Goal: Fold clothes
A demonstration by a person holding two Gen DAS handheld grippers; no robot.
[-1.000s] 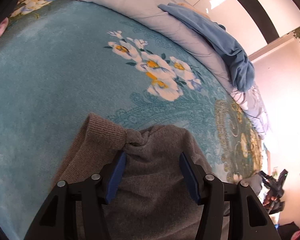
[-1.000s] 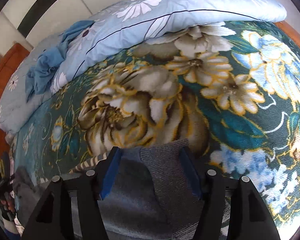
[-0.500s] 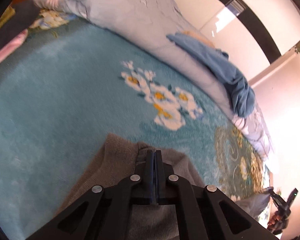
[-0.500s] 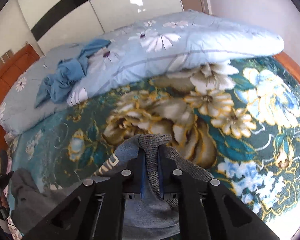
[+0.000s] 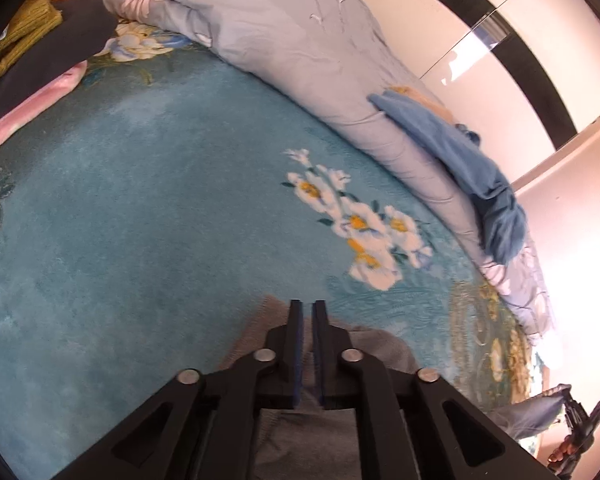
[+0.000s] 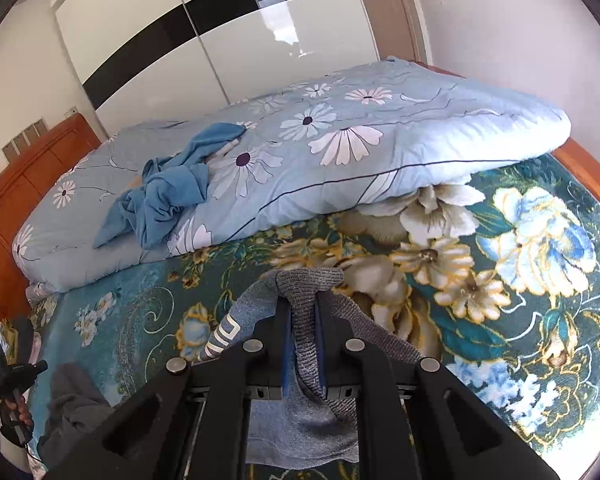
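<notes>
A grey knit sweater lies on the teal floral blanket of a bed. My left gripper is shut on the sweater's edge, and the cloth hangs down behind and below the fingers. In the right wrist view my right gripper is shut on a ribbed hem of the same grey sweater, lifted above the blanket. A white printed strip shows on the blue-grey cloth left of the fingers. The sweater's far end trails at lower left.
A rolled light-blue daisy duvet runs along the bed's far side with a crumpled blue garment on it. Dark, pink and olive clothes lie at upper left. A wooden headboard and wardrobe doors stand behind.
Both grippers went from open around the sweater's edge to shut on it, then lifted it; both views rose and now show more of the duvet and room.
</notes>
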